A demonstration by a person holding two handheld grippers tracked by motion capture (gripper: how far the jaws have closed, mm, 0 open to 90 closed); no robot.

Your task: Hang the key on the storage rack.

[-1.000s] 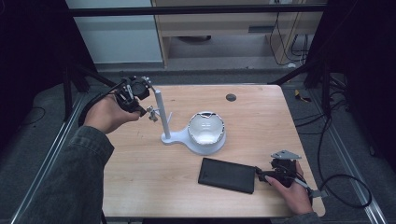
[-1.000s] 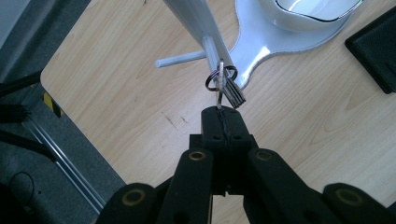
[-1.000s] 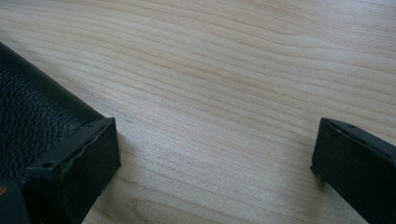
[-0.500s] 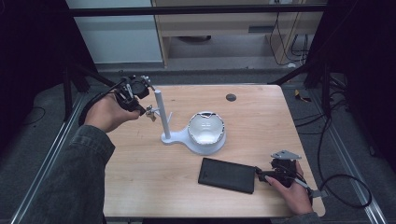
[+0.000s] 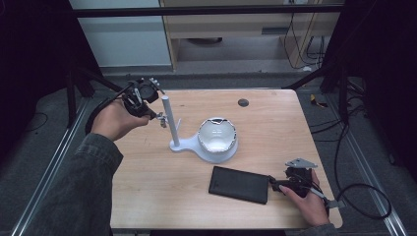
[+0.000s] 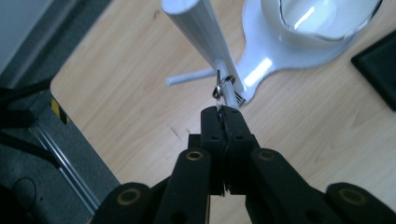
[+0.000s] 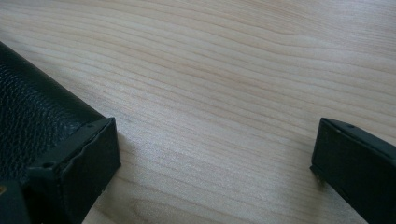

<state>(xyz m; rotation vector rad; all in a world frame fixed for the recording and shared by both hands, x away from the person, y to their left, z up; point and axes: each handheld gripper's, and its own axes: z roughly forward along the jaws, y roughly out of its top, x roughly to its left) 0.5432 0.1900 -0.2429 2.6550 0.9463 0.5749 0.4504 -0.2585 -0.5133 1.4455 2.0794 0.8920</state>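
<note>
One white stand (image 5: 196, 142), one upright post, one bowl-shaped dish (image 5: 218, 139), one black case (image 5: 239, 184), one small metal ring (image 6: 219, 87). Left gripper (image 6: 223, 112), upper left of high view, jaws pinched together on the ring, which touches the stand's side peg. Ring hangs edge-on, long axis roughly vertical in the left gripper view. Right gripper (image 5: 278, 185), lower right, jaws wide apart, beside the case on the table (image 5: 275, 128).

The small metal ring (image 6: 223, 84) at the left claw (image 6: 223, 112) was too small to identify; the black case (image 7: 32, 121) ran off-frame.
</note>
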